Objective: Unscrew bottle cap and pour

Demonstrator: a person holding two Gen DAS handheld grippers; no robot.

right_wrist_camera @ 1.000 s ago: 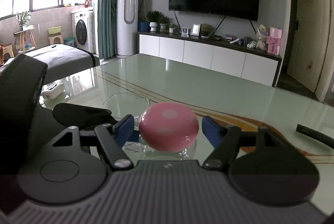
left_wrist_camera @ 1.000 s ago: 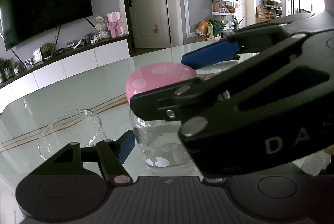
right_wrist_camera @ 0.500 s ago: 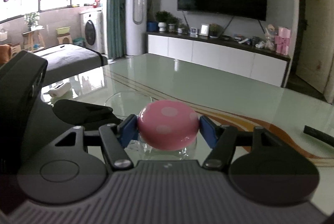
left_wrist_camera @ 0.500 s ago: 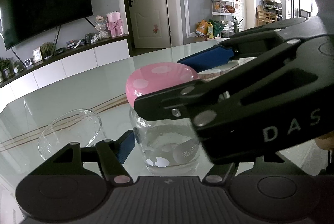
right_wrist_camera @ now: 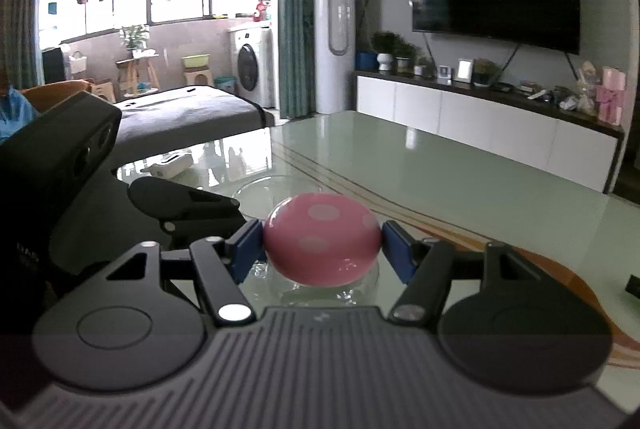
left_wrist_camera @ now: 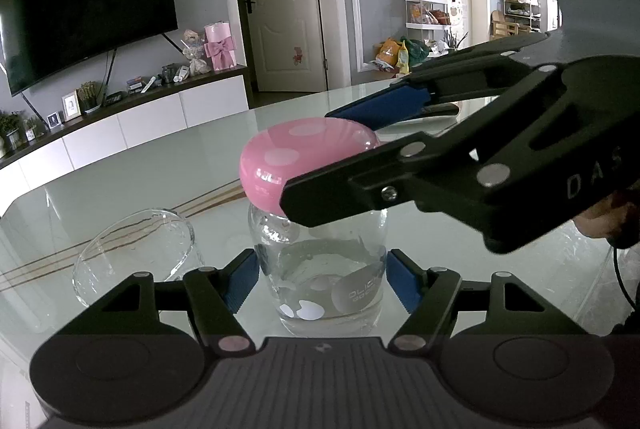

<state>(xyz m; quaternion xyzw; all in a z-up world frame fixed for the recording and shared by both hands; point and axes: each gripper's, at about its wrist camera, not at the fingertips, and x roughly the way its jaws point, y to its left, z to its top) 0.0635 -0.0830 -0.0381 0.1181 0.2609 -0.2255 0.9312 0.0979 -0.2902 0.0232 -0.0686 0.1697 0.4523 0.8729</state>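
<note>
1. The bottle (left_wrist_camera: 322, 277) stands upright on the glass surface (left_wrist_camera: 160, 189); its pink cap (left_wrist_camera: 304, 157) sits on the neck, not yet removed.
2. The left claw (left_wrist_camera: 320, 281) clamps the bottle body.
3. The right claw (right_wrist_camera: 322, 247) grips the cap on both sides.
4. An empty glass (left_wrist_camera: 132, 261) waits just beside the bottle; unscrewing and pouring remain.

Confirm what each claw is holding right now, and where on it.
Left claw clamps the glass bottle by its lower body. Right claw clamps the pink cap at its sides.
</note>
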